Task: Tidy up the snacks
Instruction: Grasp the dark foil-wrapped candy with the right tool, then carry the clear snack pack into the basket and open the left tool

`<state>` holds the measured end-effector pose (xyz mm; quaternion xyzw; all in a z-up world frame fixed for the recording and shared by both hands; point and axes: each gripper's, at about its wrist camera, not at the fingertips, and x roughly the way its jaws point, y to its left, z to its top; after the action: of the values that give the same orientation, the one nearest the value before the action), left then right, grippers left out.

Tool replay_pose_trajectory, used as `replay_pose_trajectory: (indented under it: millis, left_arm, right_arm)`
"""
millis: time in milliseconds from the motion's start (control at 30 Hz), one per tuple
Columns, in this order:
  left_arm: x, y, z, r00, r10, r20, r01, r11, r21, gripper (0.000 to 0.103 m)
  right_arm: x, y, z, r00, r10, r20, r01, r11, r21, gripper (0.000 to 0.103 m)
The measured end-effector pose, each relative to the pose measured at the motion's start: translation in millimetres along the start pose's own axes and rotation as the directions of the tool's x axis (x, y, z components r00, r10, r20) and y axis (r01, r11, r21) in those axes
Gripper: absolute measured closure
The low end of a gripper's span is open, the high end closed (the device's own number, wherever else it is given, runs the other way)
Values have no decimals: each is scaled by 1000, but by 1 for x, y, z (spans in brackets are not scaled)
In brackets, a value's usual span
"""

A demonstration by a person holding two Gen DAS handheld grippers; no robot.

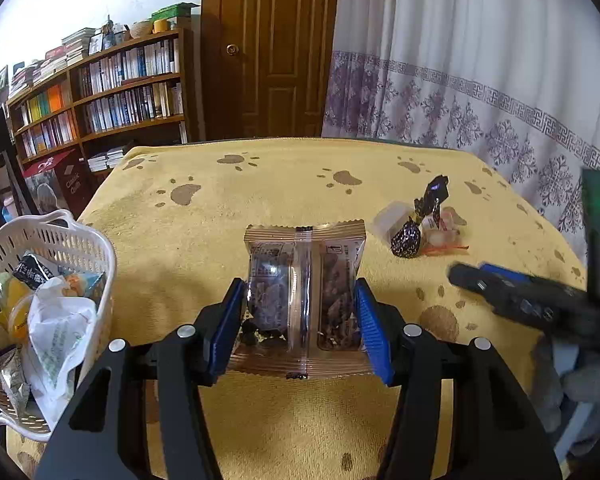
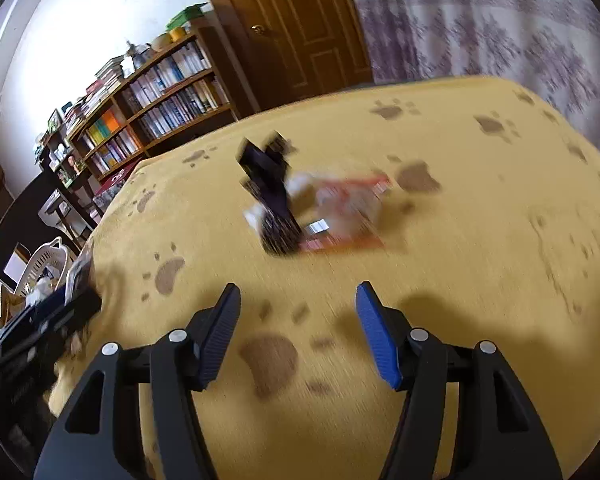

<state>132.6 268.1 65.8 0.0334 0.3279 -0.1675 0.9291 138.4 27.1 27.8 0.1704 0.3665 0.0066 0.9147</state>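
My left gripper (image 1: 300, 292) is shut on a clear-and-gold snack packet (image 1: 305, 288) with dark pieces inside, held above the yellow paw-print cloth (image 1: 228, 240). A white slotted basket (image 1: 48, 236) with several snacks stands at the left edge. Further right on the cloth lie a dark foil-wrapped candy (image 1: 414, 228) and a clear wrapper with red print (image 1: 444, 234). In the right wrist view my right gripper (image 2: 298, 300) stands open and empty, short of the blurred dark candy (image 2: 274, 208) and red-printed wrapper (image 2: 348, 216). The right gripper (image 1: 500, 284) also shows at the left view's right side.
The table's far edge meets a brown door (image 1: 276, 48) and a patterned curtain (image 1: 480, 80). A bookshelf (image 1: 112, 96) stands beyond the left corner. The basket (image 2: 44, 264) and the left gripper (image 2: 40, 320) sit at the right wrist view's left edge.
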Motion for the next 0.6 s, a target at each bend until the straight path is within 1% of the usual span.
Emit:
replay_pose_trajectory:
  millis: [100, 167, 300, 400, 433, 467, 533, 600]
  left_arm:
    - [-6, 1, 2, 1000, -2, 12, 2, 1000, -3, 47]
    - [-10, 2, 3, 1000, -2, 21, 2, 1000, -3, 47]
    - [-14, 7, 6, 1000, -4, 29, 5, 1000, -16, 47]
    - [-17, 10, 7, 999, -1, 36, 2, 1000, -23, 47]
    - [-18, 11, 8, 999, 6, 40, -5, 1000, -23, 47]
    - [-18, 11, 9, 999, 10, 42, -9, 1000, -23, 47]
    - [-20, 13, 10, 999, 14, 47, -13, 1000, -27, 47]
    - [-22, 15, 11, 999, 16, 50, -14, 999, -36, 47]
  right_arm:
    - [9, 12, 14, 1000, 4, 0, -4, 999, -36, 46]
    - [18, 18, 23, 1000, -16, 3, 16, 998, -55, 48]
    - [33, 24, 38, 999, -40, 3, 40, 998, -57, 53]
    - [42, 30, 49, 998, -55, -4, 55, 996, -67, 61]
    - [44, 31, 51, 998, -64, -6, 63, 995, -71, 67]
    - [46, 33, 53, 997, -74, -11, 73, 995, -75, 70]
    - [49, 33, 56, 996, -85, -23, 83, 994, -76, 79]
    - [50, 31, 57, 995, -93, -28, 91, 993, -71, 83]
